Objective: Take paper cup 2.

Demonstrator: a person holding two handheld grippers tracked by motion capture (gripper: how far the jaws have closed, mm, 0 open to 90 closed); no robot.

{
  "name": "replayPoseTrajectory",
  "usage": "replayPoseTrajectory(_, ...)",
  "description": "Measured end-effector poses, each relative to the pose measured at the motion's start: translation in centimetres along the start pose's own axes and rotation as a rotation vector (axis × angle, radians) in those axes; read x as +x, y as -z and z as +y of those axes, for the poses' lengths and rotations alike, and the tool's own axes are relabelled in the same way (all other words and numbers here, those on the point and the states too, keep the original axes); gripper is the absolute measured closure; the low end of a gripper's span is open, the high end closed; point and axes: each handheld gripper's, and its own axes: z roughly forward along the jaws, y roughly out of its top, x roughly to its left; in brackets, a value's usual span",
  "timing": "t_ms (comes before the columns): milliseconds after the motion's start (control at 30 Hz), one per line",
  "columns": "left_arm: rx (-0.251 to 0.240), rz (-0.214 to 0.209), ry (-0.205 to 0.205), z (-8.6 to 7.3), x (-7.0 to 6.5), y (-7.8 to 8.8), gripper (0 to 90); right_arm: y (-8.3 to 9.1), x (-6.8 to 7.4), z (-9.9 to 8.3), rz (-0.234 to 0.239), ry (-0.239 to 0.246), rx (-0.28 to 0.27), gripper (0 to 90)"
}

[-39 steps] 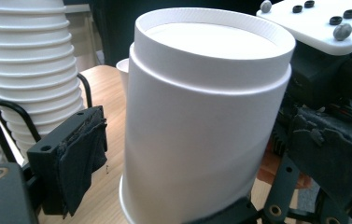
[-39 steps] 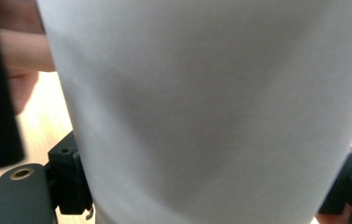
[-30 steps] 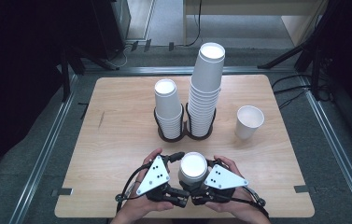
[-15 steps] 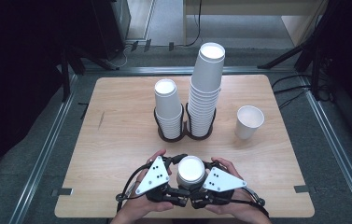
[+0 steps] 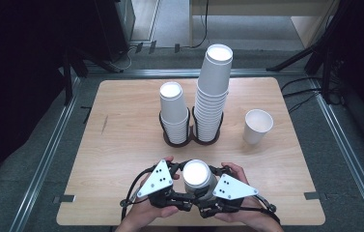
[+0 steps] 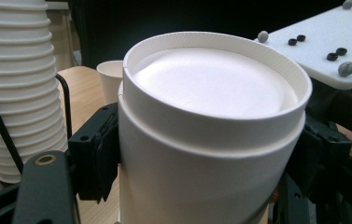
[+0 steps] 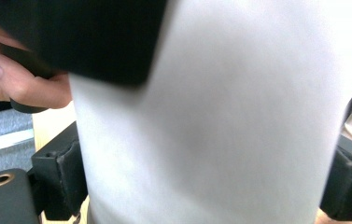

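Near the wooden tabletop's [image 5: 121, 145] front edge, the left gripper [image 5: 179, 186], just closing, clamps nested upturned white paper cups [image 5: 197, 175]; the right gripper's [image 5: 207, 189] jaws, just opening, flank them, contact unclear.

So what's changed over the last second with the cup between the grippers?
The left gripper has just closed onto the inverted cup; the right gripper has just been opening, with the cup between its jaws. Both hands, the two stacks in their holder, and the lone cup stayed put.
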Motion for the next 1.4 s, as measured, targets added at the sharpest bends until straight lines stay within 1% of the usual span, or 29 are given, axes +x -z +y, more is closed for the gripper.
replayPoseTrajectory(67,-0.006,0.003,0.003,0.0,0.1,0.1,21.7,0.0,0.0,0.0,-0.010,0.003,-0.008,9.2)
replayPoseTrajectory(233,-0.004,0.006,0.002,0.0,0.1,0.2,21.8,0.0,0.0,0.0,-0.010,-0.002,-0.007,8.9)
replayPoseTrajectory(300,-0.008,0.011,-0.001,0.1,0.1,0.2,22.0,0.0,0.0,0.0,-0.018,-0.012,-0.004,5.2)
replayPoseTrajectory(333,-0.017,0.025,0.000,0.2,0.2,0.4,22.0,0.1,0.0,0.0,-0.026,-0.016,0.000,3.8)
replayPoseTrajectory(400,-0.030,0.037,0.005,0.3,0.5,0.7,22.1,0.2,-0.1,-0.1,-0.019,-0.015,-0.008,0.7)
replayPoseTrajectory(433,-0.030,0.037,0.005,0.3,0.5,0.7,22.1,0.2,-0.1,-0.1,-0.019,-0.015,-0.008,0.7)
replayPoseTrajectory(633,-0.071,0.108,0.031,0.5,1.5,1.9,22.2,0.6,-0.7,-0.2,-0.045,-0.021,-0.007,0.1)
replayPoseTrajectory(667,-0.078,0.136,0.036,0.5,1.8,2.0,22.2,0.8,-0.9,-0.3,-0.055,-0.030,-0.002,0.1)
replayPoseTrajectory(700,-0.078,0.136,0.036,0.5,1.8,2.0,22.3,0.8,-0.9,-0.3,-0.055,-0.030,-0.002,0.1)
replayPoseTrajectory(733,-0.093,0.163,0.052,0.5,2.1,2.3,22.2,0.9,-1.1,-0.3,-0.065,-0.050,-0.002,0.1)
replayPoseTrajectory(767,-0.093,0.163,0.052,0.5,2.1,2.3,22.2,0.9,-1.1,-0.3,-0.065,-0.050,-0.002,0.1)
replayPoseTrajectory(800,-0.107,0.184,0.065,0.5,2.3,2.4,22.2,1.0,-1.2,-0.3,-0.065,-0.063,-0.006,0.1)
replayPoseTrajectory(833,-0.128,0.209,0.085,0.4,2.5,2.6,22.2,1.0,-1.3,-0.3,-0.074,-0.114,-0.017,0.0)
replayPoseTrajectory(867,-0.137,0.226,0.093,0.4,2.6,2.6,22.2,1.0,-1.3,-0.3,-0.084,-0.126,-0.025,0.0)
replayPoseTrajectory(900,-0.137,0.226,0.093,0.4,2.6,2.6,22.2,1.0,-1.3,-0.3,-0.103,-0.144,-0.031,0.0)
replayPoseTrajectory(933,-0.156,0.249,0.113,0.3,2.8,2.7,22.2,0.9,-1.2,-0.2,-0.120,-0.158,-0.036,0.0)
replayPoseTrajectory(967,-0.156,0.249,0.113,0.3,2.8,2.7,22.2,0.9,-1.2,-0.2,-0.120,-0.158,-0.036,0.0)
replayPoseTrajectory(1000,-0.169,0.267,0.135,0.3,2.9,2.8,22.2,0.9,-1.0,-0.1,-0.157,-0.157,-0.061,0.0)
replayPoseTrajectory(1033,-0.169,0.267,0.135,0.3,2.9,2.8,22.2,0.9,-1.0,-0.1,-0.157,-0.157,-0.061,0.0)
replayPoseTrajectory(1067,-0.170,0.282,0.148,0.2,3.0,2.8,22.3,0.9,-0.8,0.2,-0.198,-0.147,-0.084,0.0)
replayPoseTrajectory(1100,-0.170,0.282,0.148,0.2,3.0,2.8,22.2,0.9,-0.8,0.2,-0.198,-0.147,-0.084,0.0)
replayPoseTrajectory(1133,-0.166,0.288,0.155,0.2,2.9,2.8,22.3,0.9,-0.5,0.4,-0.229,-0.127,-0.097,0.0)
replayPoseTrajectory(1167,-0.166,0.288,0.155,0.2,2.9,2.8,22.2,0.9,-0.5,0.4,-0.229,-0.127,-0.097,0.0)
replayPoseTrajectory(1200,-0.164,0.288,0.163,0.3,2.8,2.6,22.2,0.8,-0.1,0.6,-0.249,-0.121,-0.115,0.0)
replayPoseTrajectory(1233,-0.164,0.288,0.163,0.3,2.8,2.6,22.2,0.8,-0.1,0.6,-0.249,-0.121,-0.115,0.0)
replayPoseTrajectory(1267,-0.160,0.291,0.167,0.3,2.6,2.3,22.3,0.4,0.5,0.8,-0.274,-0.096,-0.124,0.0)
replayPoseTrajectory(1300,-0.160,0.291,0.167,0.3,2.6,2.3,22.2,0.4,0.5,0.8,-0.274,-0.096,-0.124,0.0)
replayPoseTrajectory(1333,-0.148,0.290,0.167,0.4,2.3,2.0,22.2,-0.1,1.0,1.0,-0.287,-0.070,-0.130,0.0)
replayPoseTrajectory(1400,-0.139,0.293,0.170,0.3,2.1,1.8,22.3,-0.6,1.6,1.2,-0.305,-0.041,-0.130,0.0)
